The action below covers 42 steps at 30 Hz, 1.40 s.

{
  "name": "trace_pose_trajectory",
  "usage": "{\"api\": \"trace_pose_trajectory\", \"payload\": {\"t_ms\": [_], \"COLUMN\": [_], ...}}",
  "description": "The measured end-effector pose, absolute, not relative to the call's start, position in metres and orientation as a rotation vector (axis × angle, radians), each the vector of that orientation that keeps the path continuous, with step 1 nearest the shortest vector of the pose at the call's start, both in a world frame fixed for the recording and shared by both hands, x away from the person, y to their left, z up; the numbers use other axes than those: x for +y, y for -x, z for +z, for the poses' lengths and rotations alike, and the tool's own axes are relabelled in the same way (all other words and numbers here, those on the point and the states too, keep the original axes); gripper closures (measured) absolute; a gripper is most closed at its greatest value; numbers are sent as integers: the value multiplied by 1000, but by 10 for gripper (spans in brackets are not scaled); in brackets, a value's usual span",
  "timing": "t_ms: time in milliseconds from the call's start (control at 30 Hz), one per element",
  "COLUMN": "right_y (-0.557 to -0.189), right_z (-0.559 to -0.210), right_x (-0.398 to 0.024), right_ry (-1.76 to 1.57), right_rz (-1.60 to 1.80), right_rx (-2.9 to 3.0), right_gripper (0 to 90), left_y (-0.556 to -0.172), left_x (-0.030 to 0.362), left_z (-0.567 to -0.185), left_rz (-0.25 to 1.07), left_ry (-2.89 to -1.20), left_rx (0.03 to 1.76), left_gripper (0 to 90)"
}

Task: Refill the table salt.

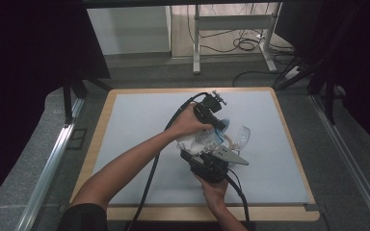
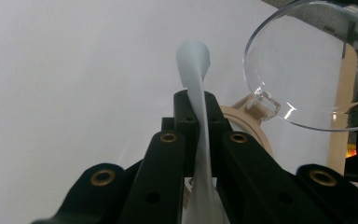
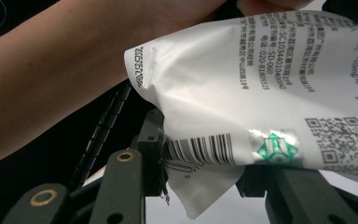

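Right gripper view, white pouch (image 3: 270,88) clamped in right tool (image 3: 205,168), left tool (image 2: 200,135) pinching its edge.

The table (image 1: 125,144) is a wooden board with a pale grey-blue mat (image 1: 139,125) covering nearly all of its top, so that the light wood shows as a narrow border along every edge; the table stands on a grey carpeted floor (image 1: 332,159), with metal rails (image 1: 48,168) running along both sides; near the middle of the mat, a little right of centre, a clear plastic funnel (image 1: 241,135) appears to lie on its side; whether its rim touches the mat cannot be told.
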State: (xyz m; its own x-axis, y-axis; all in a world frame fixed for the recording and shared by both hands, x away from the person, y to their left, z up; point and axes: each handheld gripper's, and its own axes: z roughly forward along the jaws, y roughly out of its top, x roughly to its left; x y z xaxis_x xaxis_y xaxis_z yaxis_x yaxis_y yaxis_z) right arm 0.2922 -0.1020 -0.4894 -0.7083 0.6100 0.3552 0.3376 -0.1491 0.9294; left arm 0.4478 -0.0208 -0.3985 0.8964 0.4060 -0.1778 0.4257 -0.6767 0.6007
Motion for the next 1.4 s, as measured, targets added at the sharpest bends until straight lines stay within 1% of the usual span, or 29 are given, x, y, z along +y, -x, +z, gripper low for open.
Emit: {"api": "trace_pose_trajectory", "payload": {"t_ms": [1400], "right_y": [-291], "right_z": [-489], "right_x": [-100], "right_ry": [-1086], "right_rz": [1950], "right_rx": [1872], "right_gripper": [615], "left_y": [-448], "left_x": [-22], "left_z": [-399], "left_rz": [-46], "left_ry": [-2400], "left_rx": [581], "left_gripper": [894]}}
